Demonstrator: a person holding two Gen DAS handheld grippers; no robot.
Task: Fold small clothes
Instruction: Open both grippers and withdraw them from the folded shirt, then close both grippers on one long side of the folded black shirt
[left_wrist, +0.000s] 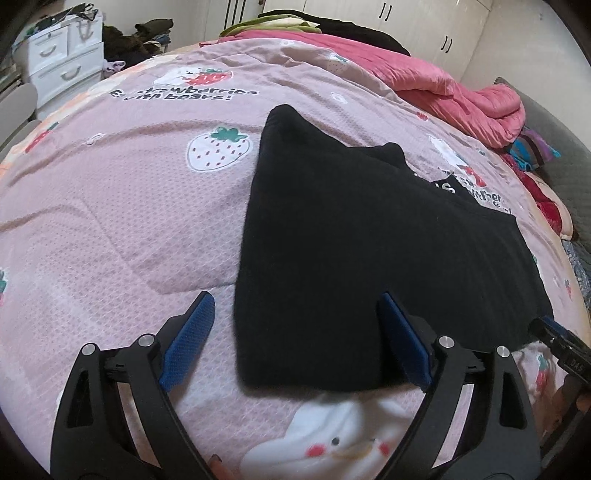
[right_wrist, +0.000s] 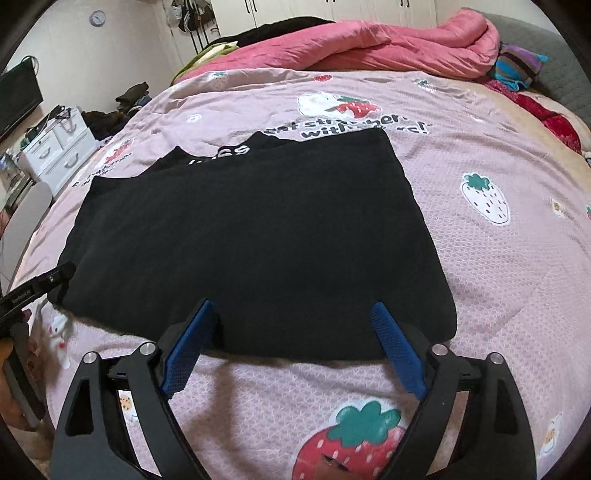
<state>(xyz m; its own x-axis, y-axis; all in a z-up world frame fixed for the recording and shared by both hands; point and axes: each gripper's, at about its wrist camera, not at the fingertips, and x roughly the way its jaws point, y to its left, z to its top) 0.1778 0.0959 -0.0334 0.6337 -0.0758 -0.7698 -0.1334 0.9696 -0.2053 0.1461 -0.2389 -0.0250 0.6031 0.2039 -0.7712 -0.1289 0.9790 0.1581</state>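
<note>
Left wrist cam: the left claw (left_wrist: 295, 332) is spread wide with nothing gripped, hovering over the near-left corner of the black garment (left_wrist: 369, 240) lying flat on the pink strawberry bedspread (left_wrist: 110, 221). Right wrist cam: the right claw (right_wrist: 291, 332) is just as wide and empty, over the garment's near edge.

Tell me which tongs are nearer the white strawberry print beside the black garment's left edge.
Left. The left tongs straddle that left edge, just below the white strawberry print; the right tongs are over the black garment's opposite corner.

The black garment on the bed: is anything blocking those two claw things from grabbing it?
Nothing visible. The black garment lies flat on the pink bedspread, with the left hand-held gripper and right hand-held gripper open at its near edge.
</note>
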